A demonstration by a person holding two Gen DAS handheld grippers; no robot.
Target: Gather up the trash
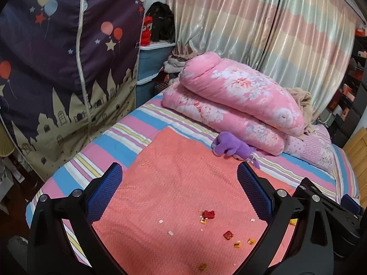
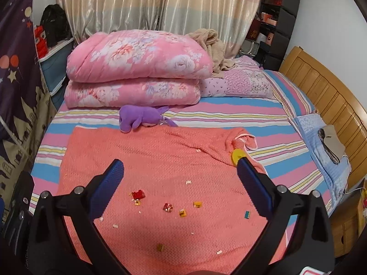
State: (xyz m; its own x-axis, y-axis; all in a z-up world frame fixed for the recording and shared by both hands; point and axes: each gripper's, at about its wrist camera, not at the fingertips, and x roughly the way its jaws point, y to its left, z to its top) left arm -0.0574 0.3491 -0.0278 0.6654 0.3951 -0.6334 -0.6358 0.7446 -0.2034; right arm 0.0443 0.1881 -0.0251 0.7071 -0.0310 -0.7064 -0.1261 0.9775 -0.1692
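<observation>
Several small red, yellow and white brick scraps (image 2: 138,194) lie scattered on my coral knitted blanket (image 2: 160,151), without shared direction; left gripper (image 1: 180,183) and right gripper (image 2: 180,178) hover wide apart, empty.

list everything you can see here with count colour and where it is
towel: one, coral, spread over the near part of the bed
small scraps: many, red, yellow, white, one teal, scattered on the towel
yellow disc: one, at the towel's right edge
soft toy: one, purple, lying at the towel's far edge
quilt: pink floral, folded in a pile at the far side of the bed
pillow: one, lilac patterned, right of the quilt
beige cloth: one, crumpled on quilt and pillow
bed sheet: one, striped pink, blue, yellow
headboard: one, wooden, right
curtain: pastel striped, behind the bed
left gripper: black with blue pads, open, empty
right gripper: same, open, empty
</observation>
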